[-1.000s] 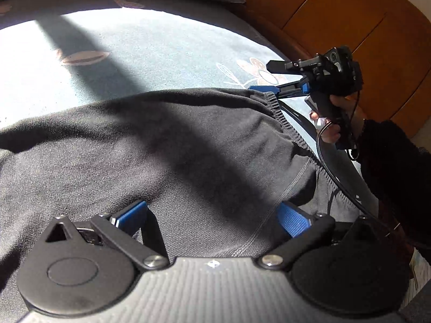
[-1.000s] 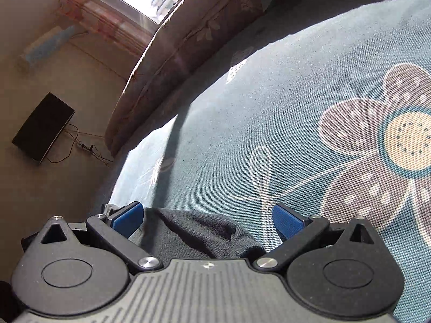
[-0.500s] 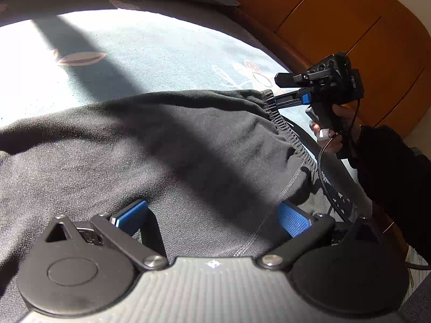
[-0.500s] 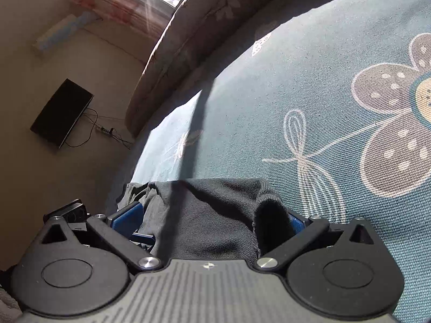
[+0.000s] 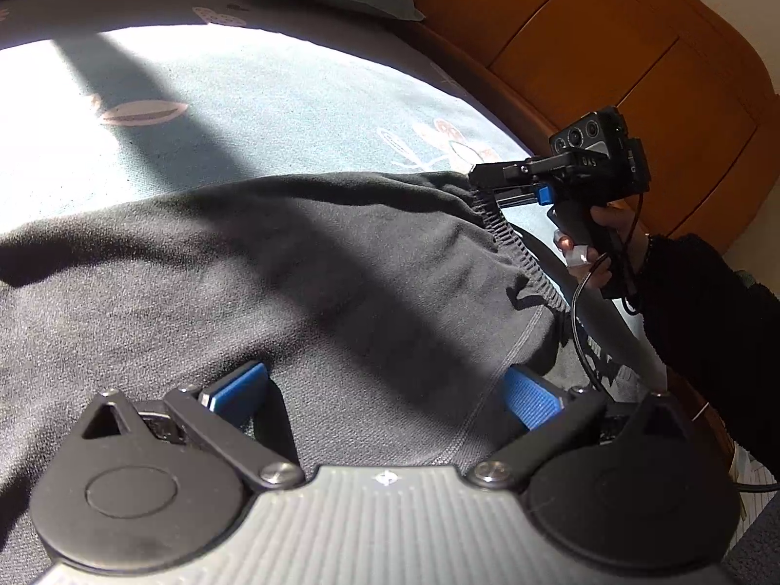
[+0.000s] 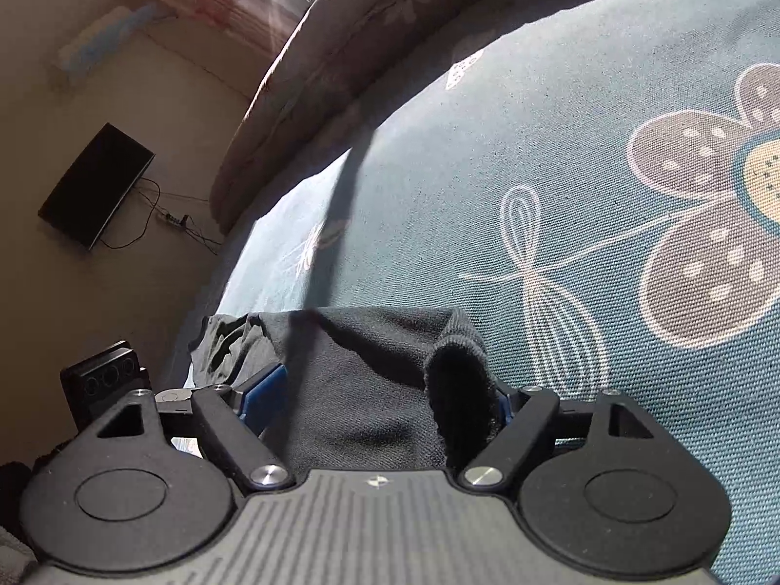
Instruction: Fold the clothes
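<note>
Left wrist view: our left gripper (image 5: 385,390) rests spread wide on the dark garment (image 5: 243,282), which lies flat across the bedspread (image 5: 253,97); our right gripper (image 5: 492,180) reaches its ribbed waistband (image 5: 516,248).

Right wrist view: garment fabric (image 6: 370,380) bunches between the pads (image 6: 265,385), apparently not yet pinched; the far pad is hidden.

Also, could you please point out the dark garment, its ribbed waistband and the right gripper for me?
dark garment (image 5: 302,273), left wrist view, middle of the spread cloth.
ribbed waistband (image 5: 507,239), left wrist view, gathered elastic edge.
right gripper (image 5: 480,184), left wrist view, fingertips at the waistband corner.
</note>
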The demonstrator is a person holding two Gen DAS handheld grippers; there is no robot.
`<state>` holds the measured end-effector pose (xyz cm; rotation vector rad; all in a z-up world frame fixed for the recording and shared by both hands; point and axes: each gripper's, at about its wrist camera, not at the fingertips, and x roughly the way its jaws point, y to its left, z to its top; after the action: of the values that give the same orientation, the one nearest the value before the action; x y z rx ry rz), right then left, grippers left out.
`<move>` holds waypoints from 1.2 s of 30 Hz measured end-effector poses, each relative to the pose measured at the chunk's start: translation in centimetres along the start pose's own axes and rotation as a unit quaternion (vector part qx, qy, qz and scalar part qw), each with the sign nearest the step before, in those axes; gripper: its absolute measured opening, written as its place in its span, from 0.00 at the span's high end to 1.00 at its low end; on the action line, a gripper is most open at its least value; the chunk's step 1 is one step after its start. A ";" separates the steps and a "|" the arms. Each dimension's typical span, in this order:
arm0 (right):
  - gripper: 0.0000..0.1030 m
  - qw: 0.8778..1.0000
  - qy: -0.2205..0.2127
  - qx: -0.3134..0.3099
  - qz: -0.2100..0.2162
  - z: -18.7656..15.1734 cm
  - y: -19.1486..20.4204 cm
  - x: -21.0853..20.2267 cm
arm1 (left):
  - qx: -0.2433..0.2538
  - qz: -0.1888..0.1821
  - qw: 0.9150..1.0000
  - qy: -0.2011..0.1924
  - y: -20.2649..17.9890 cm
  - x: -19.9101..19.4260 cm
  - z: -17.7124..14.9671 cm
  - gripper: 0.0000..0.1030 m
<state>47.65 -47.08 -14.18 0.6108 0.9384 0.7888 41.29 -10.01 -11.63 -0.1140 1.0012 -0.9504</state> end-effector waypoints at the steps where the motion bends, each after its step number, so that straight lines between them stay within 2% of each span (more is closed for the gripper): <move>1: 0.18 1.000 -0.002 -0.002 0.000 0.2 0.1 0.3 | 0.001 -0.001 1.000 0.000 0.0 0.0 0.0 0.01; 2: 0.19 1.000 -0.003 -0.005 -0.001 0.2 0.0 0.4 | 0.004 -0.003 1.000 0.000 0.1 -0.1 -0.1 0.01; 4: 0.28 1.000 -0.008 -0.007 -0.008 -0.1 -0.3 0.1 | 0.010 -0.005 1.000 0.001 0.1 -0.2 -0.1 0.01; 6: 0.58 1.000 -0.017 0.013 -0.015 -0.5 -1.4 -0.5 | 0.016 -0.006 1.000 0.001 0.1 -0.2 -0.2 0.01; 7: 0.70 0.999 -0.021 0.033 -0.021 -0.6 -2.3 -0.8 | 0.019 -0.006 1.000 0.001 0.1 -0.2 -0.2 0.01; 8: 0.93 0.998 -0.021 0.047 -0.026 -0.8 -3.0 -0.9 | 0.022 -0.007 1.000 0.001 0.1 -0.3 -0.2 0.01; 10: 0.93 0.998 -0.024 0.054 -0.017 -1.0 -3.7 -0.9 | 0.026 -0.005 1.000 0.000 -0.1 -0.3 -0.3 0.01; 14: 0.93 0.999 -0.017 0.023 -0.044 -0.8 -2.5 -0.6 | 0.039 0.001 0.999 -0.002 -0.4 -0.5 -0.4 0.01; 18: 0.93 0.994 -0.014 -0.032 -0.101 -0.9 0.1 -0.2 | 0.048 0.011 0.999 -0.001 -0.8 0.0 -0.3 0.01; 23: 0.90 0.984 -0.009 -0.090 -0.155 -1.4 2.9 0.4 | 0.086 0.062 0.994 0.006 -2.5 0.5 0.6 0.02; 27: 0.90 0.983 -0.015 -0.106 -0.150 -2.0 4.0 -0.2 | 0.125 0.102 0.987 -0.001 -3.7 0.7 1.7 0.06; 32: 0.90 0.982 -0.023 -0.140 -0.126 -2.8 6.9 -1.6 | 0.150 0.146 0.978 -0.005 -3.3 1.6 4.0 0.06; 34: 0.90 0.981 -0.024 -0.154 -0.114 -3.3 8.1 -2.2 | 0.165 0.168 0.972 -0.002 -3.0 2.1 4.6 0.08; 36: 0.90 0.979 -0.021 -0.171 -0.104 -3.8 9.5 -2.5 | 0.197 0.195 0.961 0.008 -2.9 2.9 4.9 0.10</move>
<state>40.34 -43.23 -7.67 0.2232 0.7891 0.7237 43.70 -15.45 -9.35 0.4126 0.7924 -0.7671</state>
